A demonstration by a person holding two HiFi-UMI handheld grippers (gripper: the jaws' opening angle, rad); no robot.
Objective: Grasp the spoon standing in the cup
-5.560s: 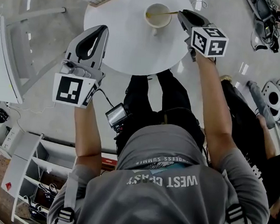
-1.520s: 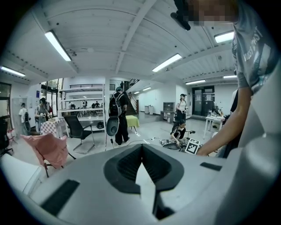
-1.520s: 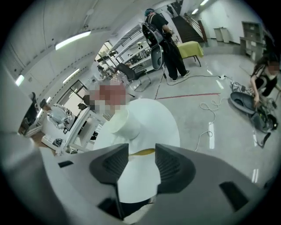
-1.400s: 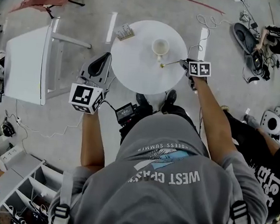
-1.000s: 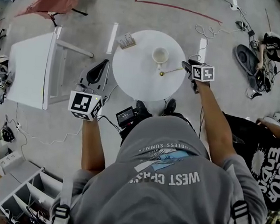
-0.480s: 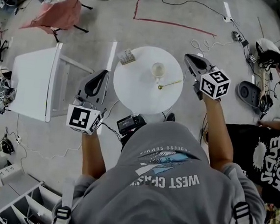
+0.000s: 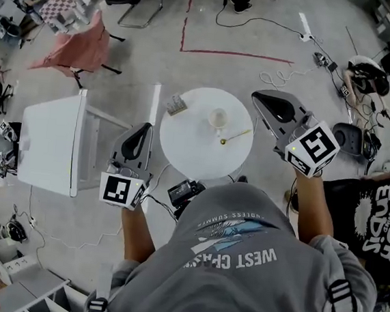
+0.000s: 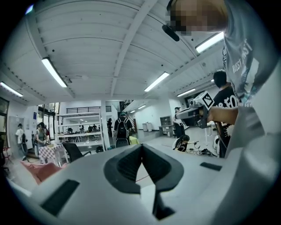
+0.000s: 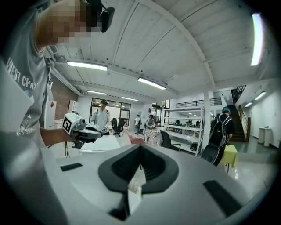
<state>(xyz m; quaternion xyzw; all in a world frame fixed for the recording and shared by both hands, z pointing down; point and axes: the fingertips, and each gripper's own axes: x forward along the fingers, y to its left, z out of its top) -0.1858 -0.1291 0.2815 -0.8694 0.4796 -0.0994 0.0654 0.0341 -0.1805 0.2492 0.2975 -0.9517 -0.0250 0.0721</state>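
A white cup (image 7: pixel 218 118) stands on the small round white table (image 7: pixel 192 145) far below. The gold spoon (image 7: pixel 234 136) lies flat on the tabletop just right of the cup, not in it. My right gripper (image 7: pixel 258 96) is held high to the right of the table, level, jaws shut with nothing between them (image 9: pixel 140 147). My left gripper (image 7: pixel 145 126) hovers off the table's left edge, also shut and empty (image 8: pixel 141 145). Each gripper view looks out across the room and shows neither cup nor spoon.
A small slatted block (image 7: pixel 176 105) sits at the table's far left rim. A white bench table (image 7: pixel 49 141) and a pink chair (image 7: pixel 82 48) stand to the left. Cables and gear (image 7: pixel 357 71) litter the floor at right, where a person in black (image 7: pixel 382 204) stands close.
The right gripper, beside the spoon's handle a second ago, has risen high and rolled, leaving the spoon on the table. The left gripper rose slightly. The view now looks from higher up.
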